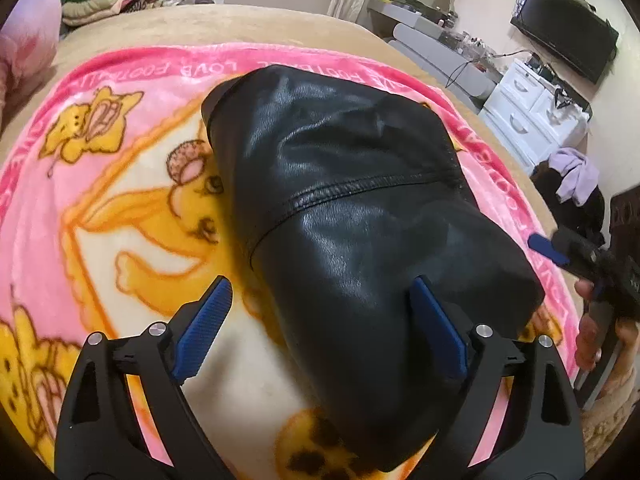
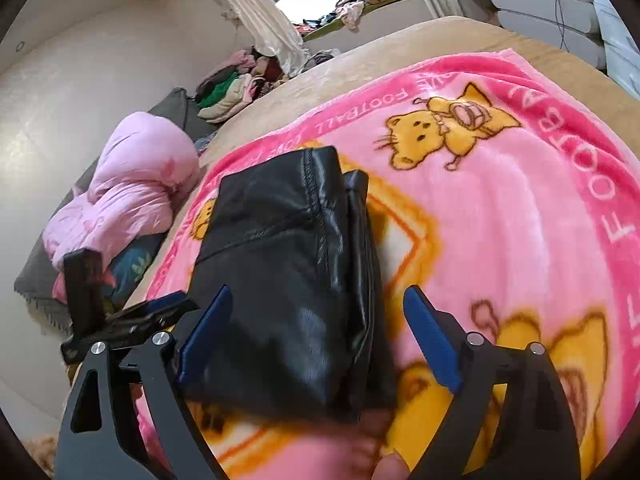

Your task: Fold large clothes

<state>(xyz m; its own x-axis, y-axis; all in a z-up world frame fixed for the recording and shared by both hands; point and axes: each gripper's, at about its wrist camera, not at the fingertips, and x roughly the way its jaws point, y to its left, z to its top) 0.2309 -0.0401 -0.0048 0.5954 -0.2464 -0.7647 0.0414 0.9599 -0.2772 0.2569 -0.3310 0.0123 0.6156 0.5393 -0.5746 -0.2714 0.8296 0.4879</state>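
Jacket glossy black leather-look, creased; blanket fluffy pink fleece; jaws ribbed blue plastic.

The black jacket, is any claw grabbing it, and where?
No. The folded black jacket lies free on the pink blanket. The left claw and right claw are both open, pressing on nothing.

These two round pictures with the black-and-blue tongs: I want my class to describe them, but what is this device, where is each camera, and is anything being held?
No robot here: a person holds a pair of hand tongs in each hand, each with a wide-angle camera looking along its fingers. One picture is from the left tongs, the other from the right tongs. On the pink cartoon blanket lies a folded black leather garment. Both tongs stand open; the garment lies between their fingers, but nothing is gripped. The left view also catches the person's hand holding the right tongs.
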